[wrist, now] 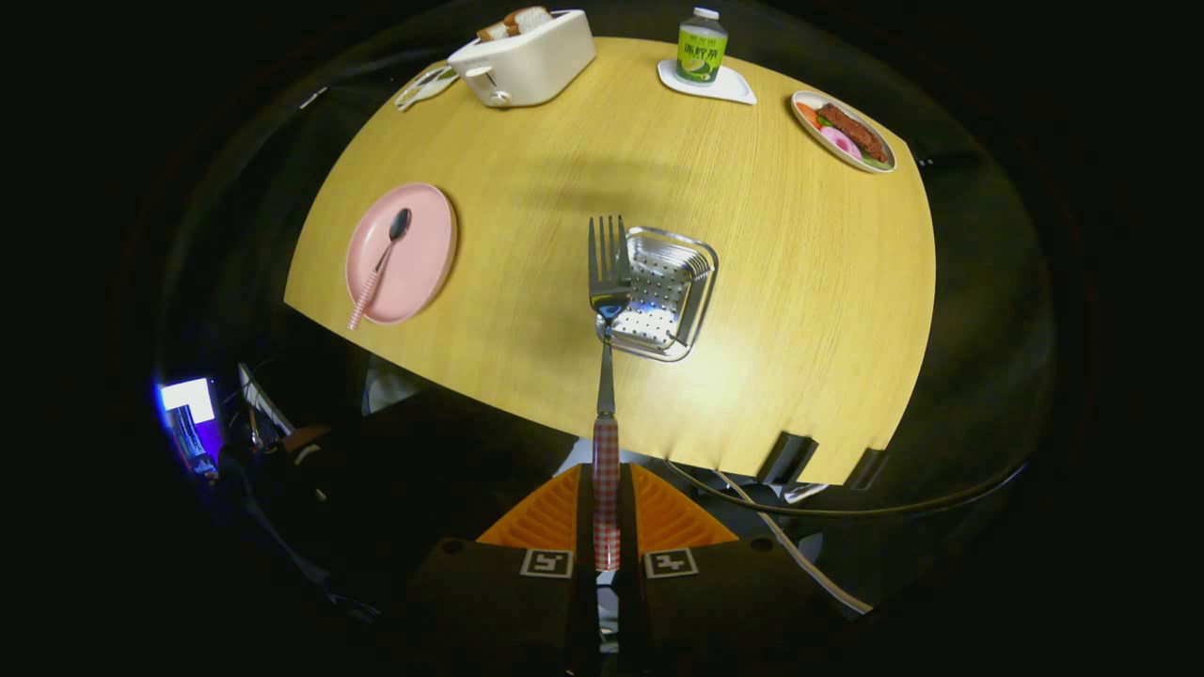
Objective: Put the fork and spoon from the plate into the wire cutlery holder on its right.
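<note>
Above the cutlery holder [663, 291] I carry the fork [607, 310] clamped in my gripper [607, 527] (spoon [381, 263] waits); next, lower it in.

Steel fork with a red-checked handle [607, 376] is clamped between the gripper [607, 512] fingers, tines over the square perforated metal cutlery holder [663, 293] near the table's middle. Matching dark-bowled spoon [381, 263] lies diagonally on the round pink plate [423, 259] at the table's left edge.
</note>
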A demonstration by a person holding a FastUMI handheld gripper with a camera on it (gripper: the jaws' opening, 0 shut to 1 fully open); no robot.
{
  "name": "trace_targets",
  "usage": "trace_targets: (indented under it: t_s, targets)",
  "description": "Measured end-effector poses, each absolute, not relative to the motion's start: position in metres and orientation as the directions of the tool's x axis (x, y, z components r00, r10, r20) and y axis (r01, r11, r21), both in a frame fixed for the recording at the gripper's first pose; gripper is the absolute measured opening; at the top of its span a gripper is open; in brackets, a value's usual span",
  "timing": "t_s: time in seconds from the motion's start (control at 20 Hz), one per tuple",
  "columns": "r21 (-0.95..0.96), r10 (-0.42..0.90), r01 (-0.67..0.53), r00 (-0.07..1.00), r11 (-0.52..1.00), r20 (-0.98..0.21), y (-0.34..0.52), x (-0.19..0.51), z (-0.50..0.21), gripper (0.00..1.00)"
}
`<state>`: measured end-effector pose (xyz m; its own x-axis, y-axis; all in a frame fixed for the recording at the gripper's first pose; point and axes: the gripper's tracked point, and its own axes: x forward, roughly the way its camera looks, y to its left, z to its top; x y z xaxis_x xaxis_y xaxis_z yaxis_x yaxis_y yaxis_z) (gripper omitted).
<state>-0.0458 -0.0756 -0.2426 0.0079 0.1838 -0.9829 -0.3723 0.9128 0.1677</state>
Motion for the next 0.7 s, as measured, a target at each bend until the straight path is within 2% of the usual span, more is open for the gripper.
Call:
trace_targets:
  t_s: [0.3,0.55,0.7]
  targets:
    - [0.134,0.016,-0.467,-0.247,0.874,-0.969,-0.104,-0.036,-0.259,0.13]
    - [0.113,-0.099,-0.506,-0.374,0.855,-0.922,-0.106,-0.015,-0.271,0.13]
    - [0.101,-0.148,-0.533,-0.404,0.84,-0.903,-0.101,-0.005,-0.28,0.13]
